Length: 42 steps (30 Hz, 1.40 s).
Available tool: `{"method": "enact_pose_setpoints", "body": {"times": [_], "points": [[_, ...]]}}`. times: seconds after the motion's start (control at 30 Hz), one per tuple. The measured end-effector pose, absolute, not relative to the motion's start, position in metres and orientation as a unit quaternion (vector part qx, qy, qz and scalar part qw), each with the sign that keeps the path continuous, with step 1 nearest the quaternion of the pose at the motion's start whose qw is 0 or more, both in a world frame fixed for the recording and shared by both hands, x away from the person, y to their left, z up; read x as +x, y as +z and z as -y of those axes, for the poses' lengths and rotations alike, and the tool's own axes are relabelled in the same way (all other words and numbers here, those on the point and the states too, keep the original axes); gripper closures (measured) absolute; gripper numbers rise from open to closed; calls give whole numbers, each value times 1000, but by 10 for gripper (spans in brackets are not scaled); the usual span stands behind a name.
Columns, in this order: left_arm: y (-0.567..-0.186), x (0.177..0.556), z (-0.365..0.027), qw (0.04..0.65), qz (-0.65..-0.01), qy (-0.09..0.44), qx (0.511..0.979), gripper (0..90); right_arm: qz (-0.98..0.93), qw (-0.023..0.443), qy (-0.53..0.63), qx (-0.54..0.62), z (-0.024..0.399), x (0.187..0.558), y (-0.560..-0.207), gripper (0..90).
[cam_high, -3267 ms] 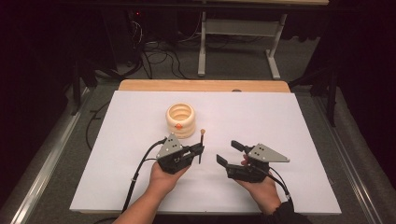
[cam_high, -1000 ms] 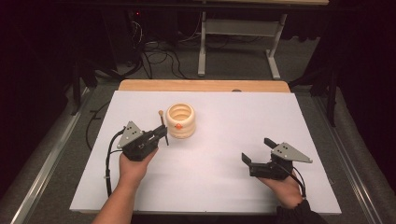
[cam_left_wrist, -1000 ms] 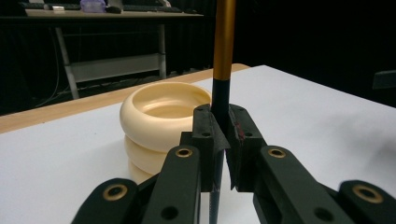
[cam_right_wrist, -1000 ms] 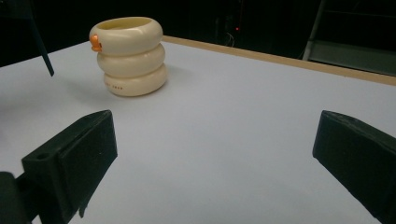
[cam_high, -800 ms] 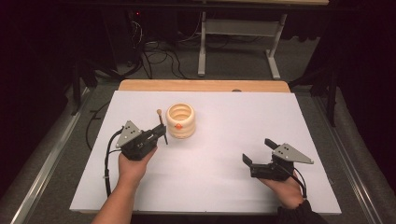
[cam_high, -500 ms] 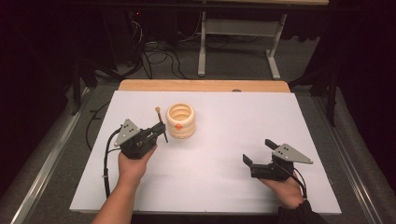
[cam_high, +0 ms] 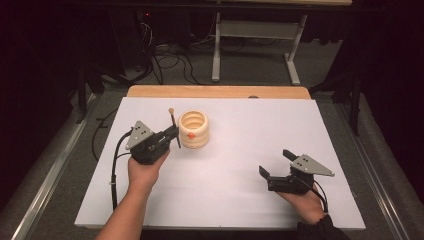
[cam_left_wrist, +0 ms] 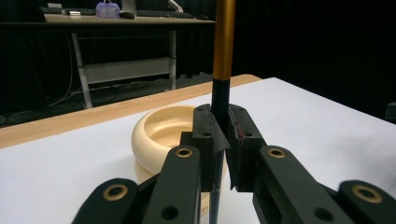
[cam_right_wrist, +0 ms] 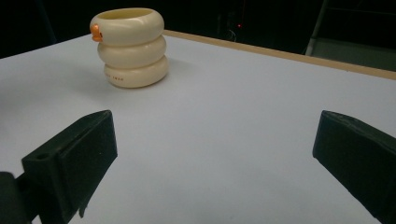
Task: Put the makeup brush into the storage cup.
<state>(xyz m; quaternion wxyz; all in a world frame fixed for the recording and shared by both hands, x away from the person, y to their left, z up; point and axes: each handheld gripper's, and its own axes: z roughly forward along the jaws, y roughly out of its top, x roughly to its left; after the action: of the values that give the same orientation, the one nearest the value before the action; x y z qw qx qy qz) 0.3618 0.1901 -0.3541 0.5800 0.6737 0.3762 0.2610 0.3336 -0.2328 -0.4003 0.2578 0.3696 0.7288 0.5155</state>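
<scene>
A cream cup [cam_high: 193,129] made of three stacked rings, with a small orange knob on its side, stands on the white table [cam_high: 235,150] left of centre. Just left of the cup, my left gripper [cam_high: 172,134] is shut on a thin dark stick [cam_high: 173,120] with a pale orange tip, which it holds nearly upright. In the left gripper view the stick [cam_left_wrist: 223,42] rises between the closed pads of the gripper [cam_left_wrist: 220,122], with the cup [cam_left_wrist: 161,135] right behind. My right gripper [cam_high: 275,162] rests open at the front right, empty. Its view faces the cup [cam_right_wrist: 130,46] across bare table.
A wooden strip [cam_high: 215,91] borders the table's far edge. Beyond it stand a metal desk frame [cam_high: 255,35] and floor cables [cam_high: 165,55]. Metal rails run along both sides of the table.
Since the earliest frame my left gripper carried the stick from the middle front to the left of the cup, and my right gripper drew back to the right. Over the last second both barely shifted.
</scene>
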Motion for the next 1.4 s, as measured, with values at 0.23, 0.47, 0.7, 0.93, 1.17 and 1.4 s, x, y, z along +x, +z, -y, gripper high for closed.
{"method": "enact_pose_setpoints", "body": {"times": [0.23, 0.47, 0.7, 0.93, 1.17, 1.4], "points": [[-345, 371, -190, 590, -383, 253, 664, 833, -728, 259, 517, 368, 233, 335, -401, 12], [-332, 380, -186, 594, -381, 258, 660, 834, -727, 257, 518, 370, 234, 335, -400, 12], [-323, 394, -183, 594, -385, 264, 656, 834, -728, 258, 518, 368, 234, 335, -400, 12], [-320, 407, -177, 592, -385, 265, 656, 833, -726, 254, 518, 373, 233, 335, -401, 12], [-321, 417, -170, 590, -386, 270, 656, 834, -728, 256, 518, 370, 233, 335, -400, 12], [-330, 425, -168, 579, -394, 268, 662, 833, -728, 256, 518, 368, 233, 335, -401, 12]]}}
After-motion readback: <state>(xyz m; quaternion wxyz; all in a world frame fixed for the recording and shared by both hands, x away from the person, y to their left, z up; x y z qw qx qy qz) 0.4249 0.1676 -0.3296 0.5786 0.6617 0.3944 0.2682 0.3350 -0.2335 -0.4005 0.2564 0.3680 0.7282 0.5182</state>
